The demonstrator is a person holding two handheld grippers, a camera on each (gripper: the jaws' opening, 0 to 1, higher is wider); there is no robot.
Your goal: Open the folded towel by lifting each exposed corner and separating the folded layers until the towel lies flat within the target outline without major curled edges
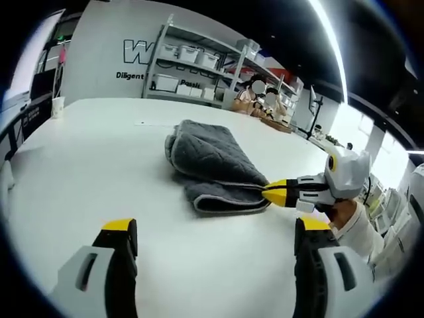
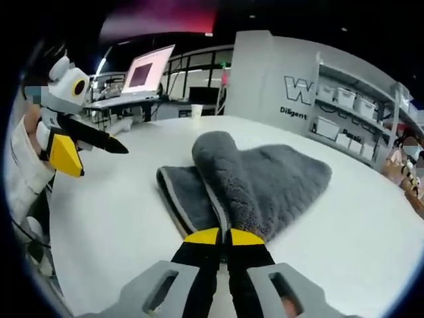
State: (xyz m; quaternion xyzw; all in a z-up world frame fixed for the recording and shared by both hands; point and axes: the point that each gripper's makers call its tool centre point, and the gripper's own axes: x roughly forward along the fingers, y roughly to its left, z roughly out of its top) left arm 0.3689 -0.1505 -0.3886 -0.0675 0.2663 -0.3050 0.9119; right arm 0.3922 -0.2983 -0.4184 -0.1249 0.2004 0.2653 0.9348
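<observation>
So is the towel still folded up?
Folded: the grey towel lies bunched in layers, one corner pinched and lifted by the right gripper.

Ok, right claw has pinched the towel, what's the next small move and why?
Probably lift the right claw and peel that layer back. Its jaws are shut on the grey towel, whose upper layer is already humped up, while the left claw hangs open, off the cloth.

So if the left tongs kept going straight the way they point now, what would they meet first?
Probably the near folded edge of the gray towel, just above the gap between the open left tongs. Only bare white table lies between. The right tongs already pinch that towel's corner. Depth is uncertain.
</observation>
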